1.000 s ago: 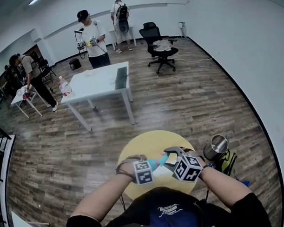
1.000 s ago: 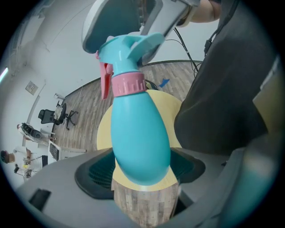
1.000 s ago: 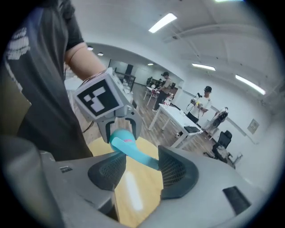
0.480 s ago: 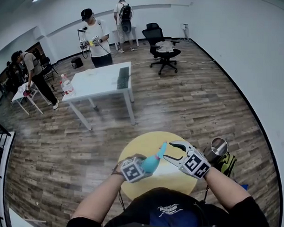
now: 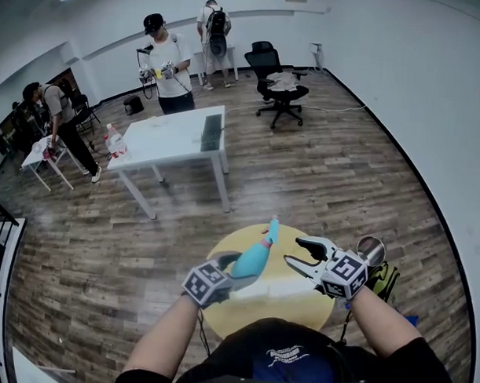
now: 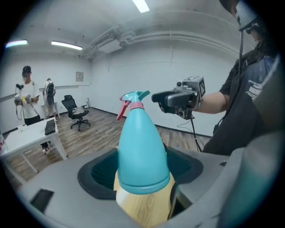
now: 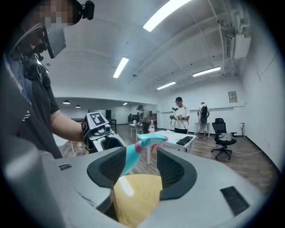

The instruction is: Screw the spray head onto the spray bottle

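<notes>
The left gripper (image 5: 231, 271) is clamped on the teal spray bottle (image 5: 251, 260) and holds it in the air over the yellow round table (image 5: 303, 305), tilted so that the spray head (image 5: 272, 227) points up and away from the person. Its jaws have just been closing further, with the bottle's body between them. The right gripper (image 5: 295, 251) stands with its jaws apart and nothing in them, just beside the head but not touching it. The head already sits on the pink collar, though no view shows whether the thread is fully home. That is probably the main risk: if the collar is only partly turned or sits crooked, the head could wobble or come off while the bottle is tilted like this. The bottle's body also narrows towards the neck, so a hard twist from the right gripper could make it slide or spin in the left gripper's grip. Compared with a second ago, both grippers are higher. Then they were close together low over the table, with the head right at the right gripper's jaws; now the bottle is raised and rolled, and the right gripper has drawn clear of the head.
</notes>
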Motion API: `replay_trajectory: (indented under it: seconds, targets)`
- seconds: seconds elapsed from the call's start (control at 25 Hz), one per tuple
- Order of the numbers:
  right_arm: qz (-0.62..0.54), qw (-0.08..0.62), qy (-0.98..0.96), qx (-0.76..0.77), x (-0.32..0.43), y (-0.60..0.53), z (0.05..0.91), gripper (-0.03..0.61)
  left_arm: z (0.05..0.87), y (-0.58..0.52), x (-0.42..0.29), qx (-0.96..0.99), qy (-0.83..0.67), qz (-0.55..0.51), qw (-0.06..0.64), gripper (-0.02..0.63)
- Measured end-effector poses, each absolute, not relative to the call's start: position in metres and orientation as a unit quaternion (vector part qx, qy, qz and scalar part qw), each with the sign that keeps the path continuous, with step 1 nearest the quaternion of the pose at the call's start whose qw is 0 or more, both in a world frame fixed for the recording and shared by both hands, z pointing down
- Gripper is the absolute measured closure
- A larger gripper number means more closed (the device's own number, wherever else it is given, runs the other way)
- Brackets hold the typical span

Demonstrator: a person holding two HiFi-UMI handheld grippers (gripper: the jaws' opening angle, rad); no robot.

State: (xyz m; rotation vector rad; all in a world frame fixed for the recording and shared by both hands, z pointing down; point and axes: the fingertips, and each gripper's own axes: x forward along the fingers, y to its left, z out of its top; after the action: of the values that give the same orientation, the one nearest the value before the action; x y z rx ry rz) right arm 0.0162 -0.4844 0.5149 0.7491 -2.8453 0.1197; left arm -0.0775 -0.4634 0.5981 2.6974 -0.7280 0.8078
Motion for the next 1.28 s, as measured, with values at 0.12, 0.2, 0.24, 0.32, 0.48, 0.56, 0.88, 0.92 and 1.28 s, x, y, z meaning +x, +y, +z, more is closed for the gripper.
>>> replay_trajectory:
  seconds: [0.12,0.2,0.24,0.32,0.48,0.56,0.88,0.92,1.28]
  targets:
    - [0.057,0.079,-0.959,0.266,0.022,-0.489,0.51,0.348,0.583,-0.472,-0.089,0.931,-0.267,0.204,0.143,0.239]
    - [0.078,0.059,-0.955,0.28,0.032,-0.495,0.506,0.368,0.565,-0.478,-0.097,0.937,-0.281,0.144,0.148,0.238]
    - [0.088,0.047,-0.952,0.288,0.039,-0.498,0.505,0.39,0.555,-0.48,-0.101,0.939,-0.289,0.114,0.148,0.238]
    - [0.109,0.026,-0.946,0.305,0.05,-0.505,0.504,0.44,0.536,-0.484,-0.11,0.94,-0.302,0.066,0.142,0.238]
    - [0.133,-0.001,-0.936,0.326,0.064,-0.514,0.502,0.525,0.512,-0.487,-0.125,0.941,-0.316,0.015,0.123,0.238]
    - [0.133,-0.011,-0.934,0.33,0.068,-0.515,0.5,0.572,0.504,-0.485,-0.13,0.941,-0.316,-0.007,0.119,0.238]
    - [0.126,-0.045,-0.941,0.311,0.062,-0.514,0.487,0.575,0.503,-0.481,-0.142,0.938,-0.317,-0.046,0.129,0.238]
    - [0.129,-0.045,-0.941,0.311,0.061,-0.514,0.489,0.575,0.505,-0.48,-0.143,0.938,-0.317,-0.045,0.129,0.238]
    - [0.15,-0.05,-0.935,0.318,0.061,-0.523,0.5,0.577,0.513,-0.481,-0.143,0.938,-0.315,-0.038,0.138,0.238]
